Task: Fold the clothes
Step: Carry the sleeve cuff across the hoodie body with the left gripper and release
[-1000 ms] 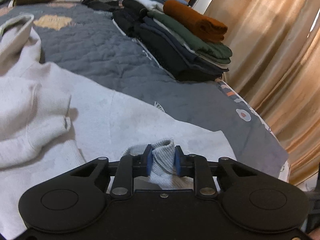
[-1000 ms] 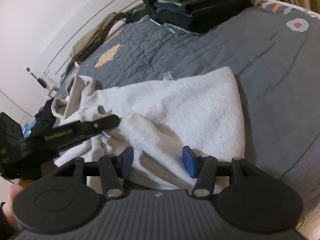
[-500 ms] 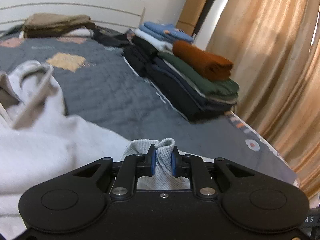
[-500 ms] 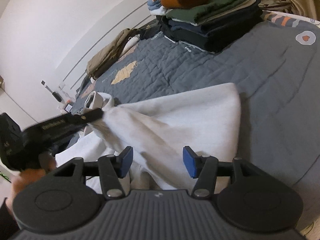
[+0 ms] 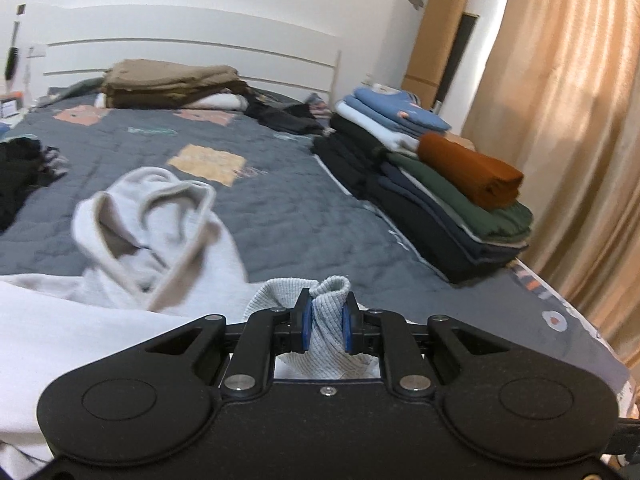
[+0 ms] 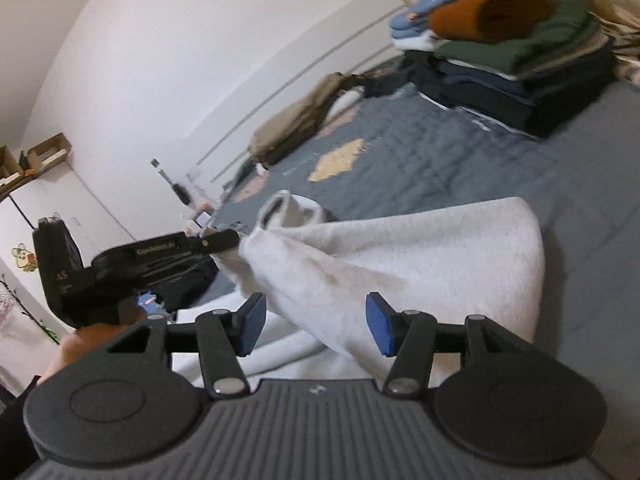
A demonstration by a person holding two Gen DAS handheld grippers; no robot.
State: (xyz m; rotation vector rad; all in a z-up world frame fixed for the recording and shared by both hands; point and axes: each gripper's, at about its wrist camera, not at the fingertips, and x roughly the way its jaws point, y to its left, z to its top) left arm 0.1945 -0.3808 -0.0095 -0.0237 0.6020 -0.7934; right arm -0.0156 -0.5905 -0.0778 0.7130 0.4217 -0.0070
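On the grey quilted bed, the left hand-held gripper, clamping the pale grey sweatshirt's ribbed cuff, has lifted its sleeve; the right hand-held gripper stays wide apart. Beyond, folded clothes are stacked; this fold seems underway.

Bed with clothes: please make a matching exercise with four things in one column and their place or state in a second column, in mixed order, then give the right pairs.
Things:
1. ribbed cuff
2. orange sweater
3. right gripper
4. tan clothes

Place or state:
A. on top of the folded stack by the curtain
B. open, holding nothing
C. pinched in the left gripper
D. piled near the headboard

Pairs: 1-C, 2-A, 3-B, 4-D
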